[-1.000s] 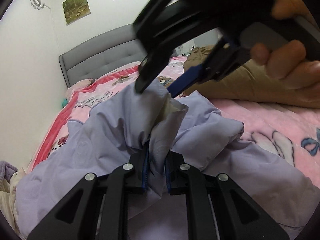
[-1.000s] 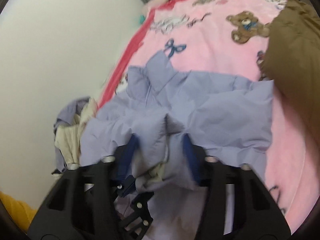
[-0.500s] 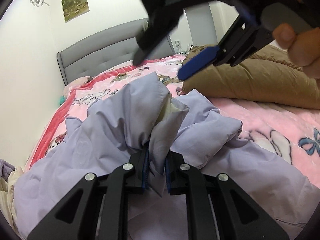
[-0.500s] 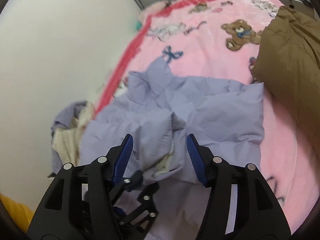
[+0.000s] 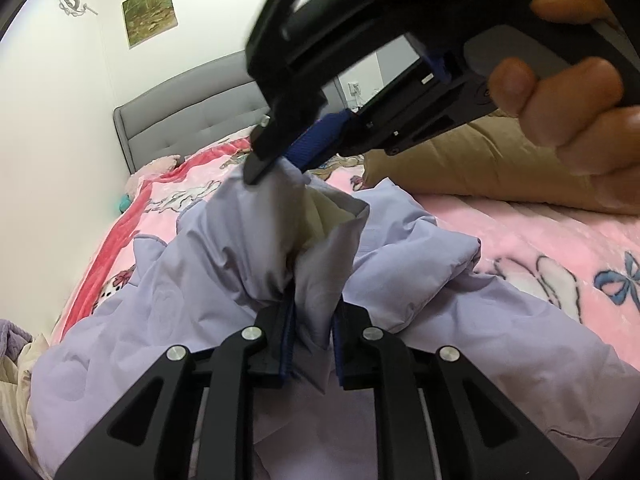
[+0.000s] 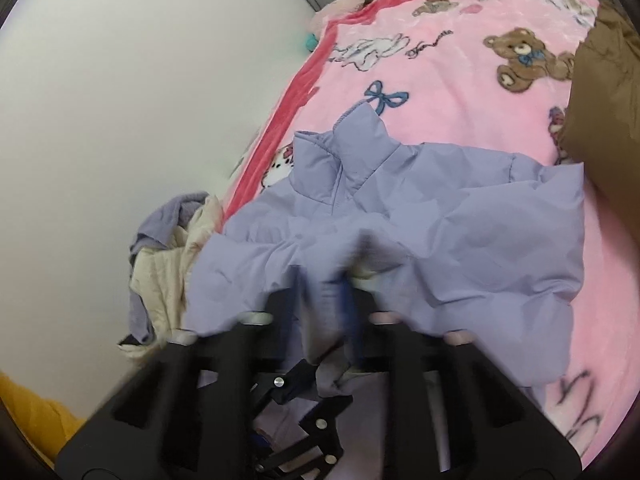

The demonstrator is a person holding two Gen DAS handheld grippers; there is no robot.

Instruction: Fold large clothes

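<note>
A lavender puffer jacket (image 5: 168,320) lies crumpled on the pink blanket; it also shows in the right wrist view (image 6: 460,216), collar toward the headboard. My left gripper (image 5: 314,340) is shut on a raised fold of the jacket with cream lining showing. My right gripper (image 6: 324,300) has come down on the top of the same fold and is shut on it, blurred by motion. In the left wrist view the right gripper (image 5: 280,160) pinches the fold's top from above, held by a hand (image 5: 580,92).
A pink cartoon blanket (image 6: 440,92) covers the bed, with a grey headboard (image 5: 192,120) behind. A brown duvet (image 5: 500,168) lies at the right. A pile of cream and purple clothes (image 6: 168,264) sits at the bed's left edge by the wall.
The right gripper was open and lifted away half a second ago; it has dropped back onto the raised fold and closed on it. The left gripper kept its hold.
</note>
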